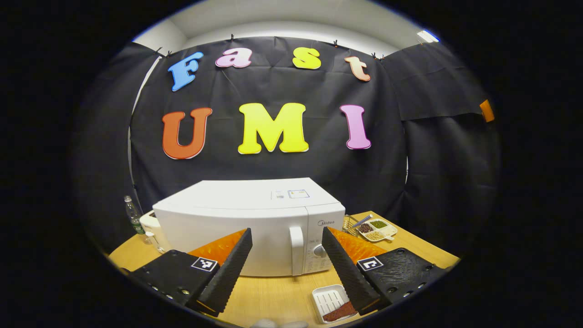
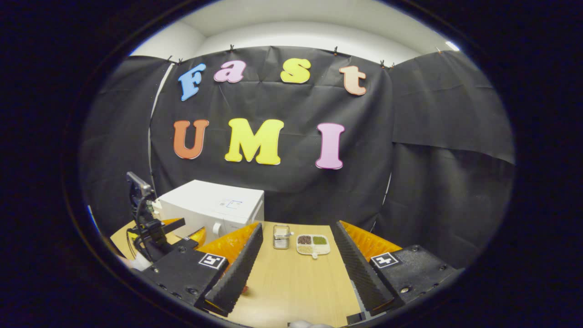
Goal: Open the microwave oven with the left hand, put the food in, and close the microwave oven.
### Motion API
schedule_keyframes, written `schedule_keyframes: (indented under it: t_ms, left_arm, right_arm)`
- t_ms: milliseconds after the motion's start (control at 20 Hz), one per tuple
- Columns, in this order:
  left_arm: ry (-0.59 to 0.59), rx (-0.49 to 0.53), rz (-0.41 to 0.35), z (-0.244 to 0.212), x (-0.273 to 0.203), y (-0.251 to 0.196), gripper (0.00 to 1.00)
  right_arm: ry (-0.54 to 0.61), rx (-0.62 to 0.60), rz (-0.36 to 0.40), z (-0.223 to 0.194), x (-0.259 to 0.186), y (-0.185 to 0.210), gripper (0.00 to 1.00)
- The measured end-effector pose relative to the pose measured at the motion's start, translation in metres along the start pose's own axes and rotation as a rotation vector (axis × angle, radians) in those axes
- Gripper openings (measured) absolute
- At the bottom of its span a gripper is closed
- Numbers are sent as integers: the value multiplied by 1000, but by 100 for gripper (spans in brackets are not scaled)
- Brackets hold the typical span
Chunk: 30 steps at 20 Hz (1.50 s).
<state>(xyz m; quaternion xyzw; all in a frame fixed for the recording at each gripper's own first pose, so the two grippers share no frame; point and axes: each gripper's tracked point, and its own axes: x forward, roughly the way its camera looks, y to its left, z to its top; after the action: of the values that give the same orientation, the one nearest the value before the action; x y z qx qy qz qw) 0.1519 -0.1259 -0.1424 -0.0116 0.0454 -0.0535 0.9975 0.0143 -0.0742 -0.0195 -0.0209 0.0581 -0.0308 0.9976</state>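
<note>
Microwave oven [image 1: 248, 228]: white, door closed, standing at the back of the wooden table [image 1: 273, 296]; taken here as the landmark.

Door handle [image 1: 296, 249]: vertical white bar on the microwave's front, just left of its control panel with a round knob [image 1: 321, 250].

Left gripper [image 1: 286, 266]: in front of the microwave, apart from it, jaws spread wide, holding nothing. The handle sits between its two fingers in the left gripper view, nearer the right-hand one.

Food tray [image 1: 332, 304]: small white dish with a dark reddish portion, on the table in front of the microwave's control side, partly behind the left gripper's finger.

Right gripper [image 2: 296, 273]: off to the microwave's control side, jaws wide apart, empty, over bare table.

Divided dish [image 2: 313, 243] of grains and a wire basket [image 2: 281, 237]: beside the microwave, toward the back wall.

Plastic bottle [image 1: 135, 216]: at the microwave's far side.

Step judged in hand: reaching for the handle. Advice: centre the handle between the fingers, close squarely on the bar, then pull along the door's arc, not straight back, or the light oven may slide.
</note>
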Motion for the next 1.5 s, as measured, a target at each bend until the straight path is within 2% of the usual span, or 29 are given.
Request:
schedule_keyframes:
  t_ms: [50, 100, 150, 200, 250, 300, 350, 400, 450, 500, 550, 600, 650, 700, 750, 800, 850, 900, 950, 1050, 1500]
  left_arm:
    - [15, 0, 5, -11, 13, -3, 95]
    - [40, -4, 6, -23, 25, -8, 96]
    - [39, -1, 15, -31, 34, -10, 96]
    - [45, 13, 31, -37, 46, -11, 95]
    - [58, 24, 40, -44, 54, -11, 88]
    - [57, 21, 49, -49, 62, -10, 96]
    - [58, 15, 55, -51, 68, -10, 95]
    - [49, 12, 59, -51, 71, -11, 95]
    - [45, 16, 67, -51, 74, -11, 95]
    - [42, 22, 87, -52, 76, -7, 89]
    - [47, 16, 94, -56, 77, -6, 51]
    - [54, 8, 101, -56, 79, -7, 45]
    - [44, 5, 99, -54, 76, -7, 56]
    - [40, -1, 96, -54, 82, -3, 39]
    - [36, -8, 96, -53, 84, -5, 41]
    - [38, -32, 80, -54, 84, -4, 30]
    - [43, -32, 75, -54, 82, -5, 25]
    - [43, -14, 81, -54, 79, -3, 10]
    - [37, -5, 82, -54, 81, -2, 20]
    - [39, -12, 74, -54, 80, -3, 12]
    - [70, -1, 35, -59, 78, -4, 9]
  right_arm:
    - [21, -2, -2, -5, 0, -4, 100]
    - [39, -5, -5, -11, 0, -8, 91]
    - [51, -7, -8, -14, 0, -13, 100]
    - [63, -14, -13, -18, 1, -18, 91]
    - [78, -21, -14, -22, 2, -23, 91]
    - [92, -28, -14, -26, 3, -27, 91]
    - [102, -34, -13, -27, 3, -30, 91]
    - [104, -39, -12, -29, 3, -34, 99]
    - [105, -42, -15, -29, 3, -38, 98]
    - [108, -44, -12, -32, 5, -41, 99]
    - [117, -43, -6, -35, 6, -43, 99]
    - [124, -39, 0, -37, 7, -44, 99]
    - [126, -29, 4, -39, 8, -44, 99]
    - [127, -19, 11, -39, 8, -44, 99]
    - [131, -17, 16, -41, 7, -43, 99]
    - [128, -20, 16, -42, 7, -44, 99]
    - [125, -25, 18, -41, 5, -44, 98]
    - [124, -30, 19, -42, 4, -45, 99]
    - [124, -32, 19, -41, 3, -44, 99]
    - [122, -25, 25, -39, 0, -42, 99]
    - [108, -17, 34, -35, -13, -28, 99]
